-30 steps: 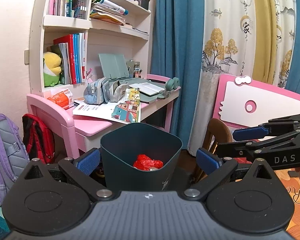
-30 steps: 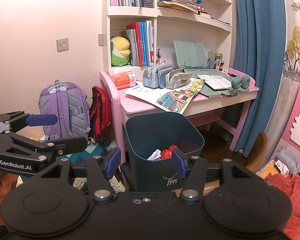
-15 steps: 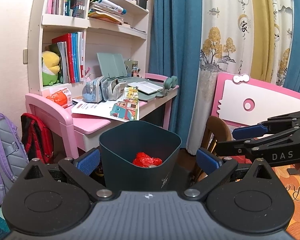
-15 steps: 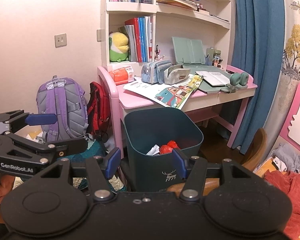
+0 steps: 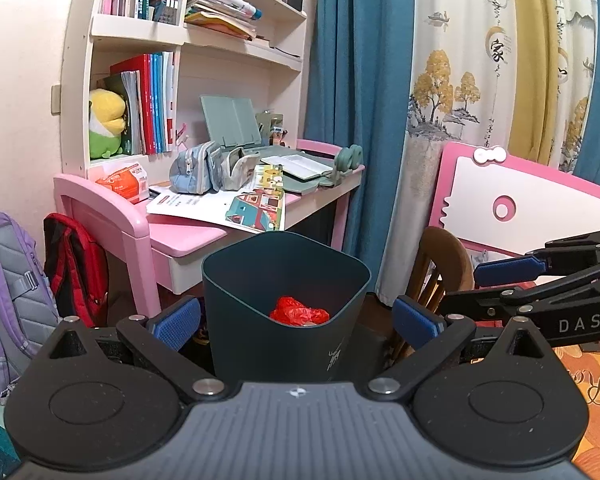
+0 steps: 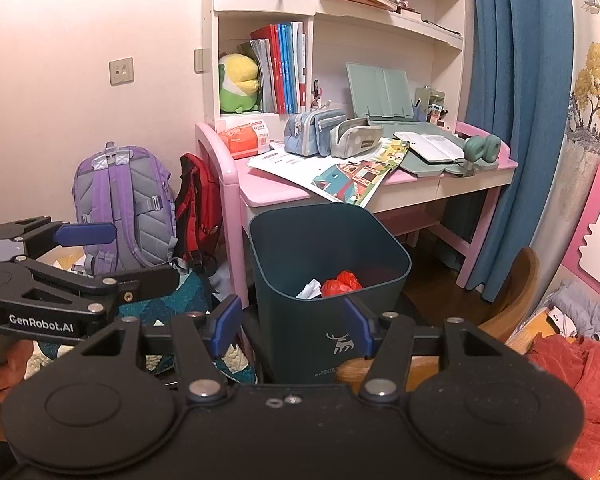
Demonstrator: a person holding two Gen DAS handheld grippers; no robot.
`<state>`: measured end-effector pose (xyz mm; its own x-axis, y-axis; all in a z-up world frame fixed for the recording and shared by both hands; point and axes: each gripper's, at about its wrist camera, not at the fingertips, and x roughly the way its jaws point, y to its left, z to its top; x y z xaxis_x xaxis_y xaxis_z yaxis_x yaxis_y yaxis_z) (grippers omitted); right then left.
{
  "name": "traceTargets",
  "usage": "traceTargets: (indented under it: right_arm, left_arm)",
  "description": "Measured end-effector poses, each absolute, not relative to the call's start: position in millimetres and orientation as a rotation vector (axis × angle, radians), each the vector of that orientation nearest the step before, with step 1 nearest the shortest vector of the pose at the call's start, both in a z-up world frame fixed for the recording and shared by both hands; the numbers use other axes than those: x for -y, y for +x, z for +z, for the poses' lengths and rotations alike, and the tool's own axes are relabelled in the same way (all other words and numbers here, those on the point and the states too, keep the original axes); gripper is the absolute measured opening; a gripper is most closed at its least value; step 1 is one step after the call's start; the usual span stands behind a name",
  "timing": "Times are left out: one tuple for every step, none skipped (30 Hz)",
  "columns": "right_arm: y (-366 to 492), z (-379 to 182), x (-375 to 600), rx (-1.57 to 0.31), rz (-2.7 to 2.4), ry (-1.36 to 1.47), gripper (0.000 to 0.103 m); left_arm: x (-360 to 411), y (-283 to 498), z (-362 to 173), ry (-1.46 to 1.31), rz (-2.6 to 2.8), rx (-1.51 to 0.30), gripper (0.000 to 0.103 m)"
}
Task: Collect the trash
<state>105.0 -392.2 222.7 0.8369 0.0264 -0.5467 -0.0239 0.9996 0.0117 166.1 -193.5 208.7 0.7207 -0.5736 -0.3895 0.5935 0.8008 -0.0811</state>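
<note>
A dark teal trash bin (image 5: 284, 304) stands on the floor in front of a pink desk, with crumpled red trash (image 5: 298, 314) inside. In the right wrist view the bin (image 6: 328, 280) also holds a white paper scrap (image 6: 310, 290) beside the red trash (image 6: 340, 284). My left gripper (image 5: 296, 320) is open and empty, just short of the bin. My right gripper (image 6: 291, 326) is open and empty too, with the bin behind its fingers. Each gripper shows in the other's view: the right gripper (image 5: 472, 288) at the right edge, the left gripper (image 6: 140, 256) at the left edge.
The pink desk (image 5: 188, 240) behind the bin carries papers, pencil cases and an open book. A purple backpack (image 6: 120, 208) and a red backpack (image 6: 196, 208) lean at its left. A wooden chair (image 5: 440, 264), a pink board (image 5: 520, 208) and red cloth (image 6: 572, 364) crowd the right.
</note>
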Motion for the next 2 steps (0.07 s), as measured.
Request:
traceTargets:
  right_arm:
    - [104.7, 221.5, 391.6, -0.579, 0.027, 0.004, 0.055]
    - [104.3, 220.5, 391.0, -0.579, 0.028, 0.003, 0.055]
  left_arm:
    - [193.4, 166.3, 207.7, 0.049, -0.643, -0.415, 0.103]
    - [193.3, 166.6, 207.2, 0.049, -0.638, -0.416, 0.103]
